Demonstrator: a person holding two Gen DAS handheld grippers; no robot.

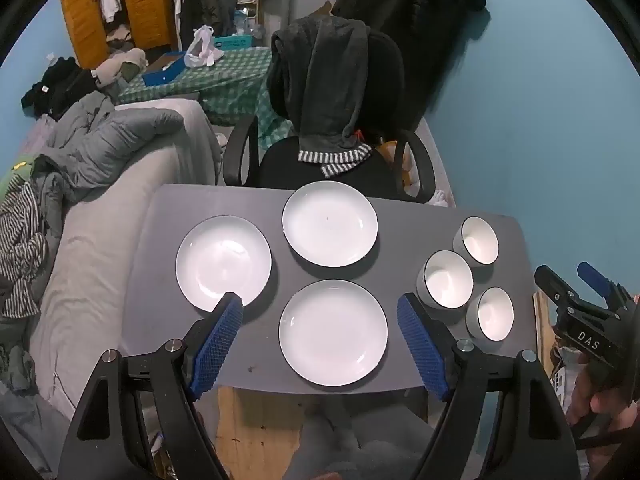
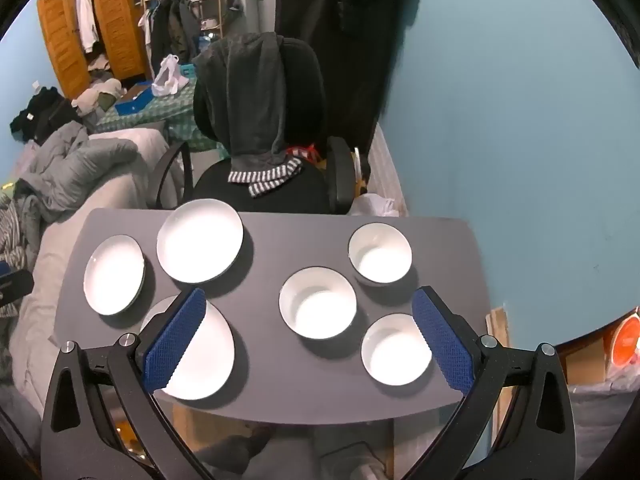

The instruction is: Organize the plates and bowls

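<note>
On the grey table (image 2: 264, 384), a bare strip runs front to back between the 3 plates (image 1: 333, 332) on the left and the 3 bowls (image 2: 318, 303) on the right. An office chair (image 1: 340, 92) blocks the far edge

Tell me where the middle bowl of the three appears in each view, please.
Left wrist view: the middle bowl is right of centre, just beyond the right blue finger.
Right wrist view: the middle bowl is at the centre, between the fingers.
Shared landmark: the black office chair behind the table.
</note>
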